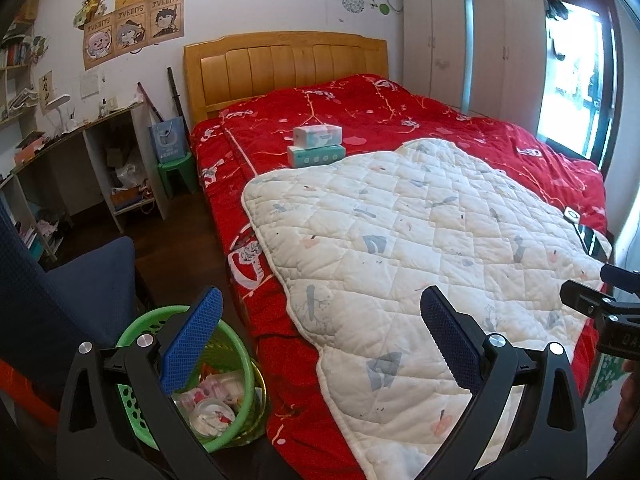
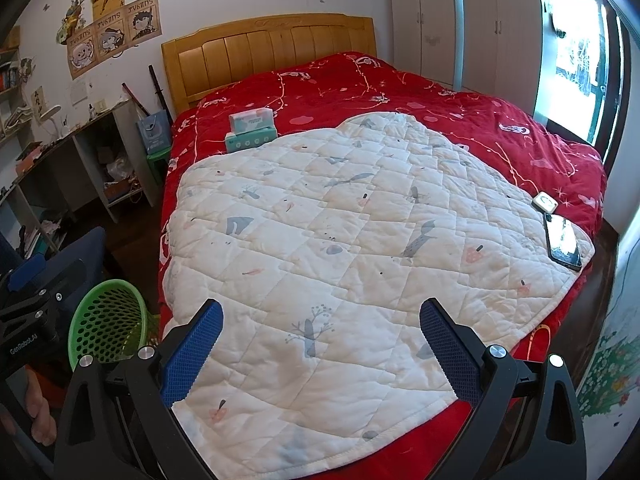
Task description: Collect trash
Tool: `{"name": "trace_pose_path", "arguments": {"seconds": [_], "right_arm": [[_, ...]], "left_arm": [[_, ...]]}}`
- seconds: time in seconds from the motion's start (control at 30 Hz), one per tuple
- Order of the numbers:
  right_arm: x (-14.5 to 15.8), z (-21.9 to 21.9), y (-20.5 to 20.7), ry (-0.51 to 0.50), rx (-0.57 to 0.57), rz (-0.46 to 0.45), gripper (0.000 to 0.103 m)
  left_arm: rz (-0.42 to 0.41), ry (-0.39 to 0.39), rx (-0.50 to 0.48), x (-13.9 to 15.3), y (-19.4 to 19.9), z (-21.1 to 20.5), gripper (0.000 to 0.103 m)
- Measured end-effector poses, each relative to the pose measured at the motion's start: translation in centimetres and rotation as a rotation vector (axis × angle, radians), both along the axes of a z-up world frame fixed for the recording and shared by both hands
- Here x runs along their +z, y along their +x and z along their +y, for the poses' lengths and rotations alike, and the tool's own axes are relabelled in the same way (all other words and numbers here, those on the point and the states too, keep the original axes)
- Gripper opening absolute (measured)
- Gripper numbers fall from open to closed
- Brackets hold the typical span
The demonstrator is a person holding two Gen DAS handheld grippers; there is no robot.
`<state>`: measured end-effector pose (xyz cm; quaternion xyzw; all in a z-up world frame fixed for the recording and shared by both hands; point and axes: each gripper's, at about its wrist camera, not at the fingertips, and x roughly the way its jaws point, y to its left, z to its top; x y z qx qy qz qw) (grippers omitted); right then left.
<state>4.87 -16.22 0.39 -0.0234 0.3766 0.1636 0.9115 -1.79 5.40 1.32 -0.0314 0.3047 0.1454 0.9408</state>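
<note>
Both grippers hang over the foot of the bed, and both are spread wide with nothing between the pads. The left gripper (image 1: 320,336) sits over the bed's edge, with the green bin (image 1: 236,412) just below its left finger. The right gripper (image 2: 320,344) hovers over the white quilt (image 2: 360,240).

As for progress, I'd say this looks mostly done. The bin already has stuff in it: crumpled wrappers and what looks like a clear cup or lid, all piled at the bottom. The quilt and the red blanket (image 1: 340,116) look clean, with no loose scraps on them in either view. What sits on the bed doesn't read as trash: two stacked tissue boxes (image 1: 316,146) near the headboard, a phone (image 2: 564,242) at the quilt's right edge, and a small white gadget (image 2: 545,202) just beyond it.

If anything's left, it's probably off the bed. The desk (image 1: 80,132) at the left is cluttered, and its shelves hold bags and boxes, but it's too far and too small to tell trash from keepers. The floor by the bed is dark and mostly blocked by the blue chair (image 1: 80,280). In the right view the bin's inside is cut off by the gripper, so only its perforated wall shows.
</note>
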Motion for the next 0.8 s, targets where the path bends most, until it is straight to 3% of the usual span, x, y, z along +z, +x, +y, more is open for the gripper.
{"name": "trace_pose_path", "arguments": {"seconds": [0.8], "right_arm": [[0.82,-0.12,-0.28,-0.007,-0.007,-0.031,0.096]], "left_arm": [[-0.017,-0.004,-0.001,0.54,0.35,-0.55,0.098]]}}
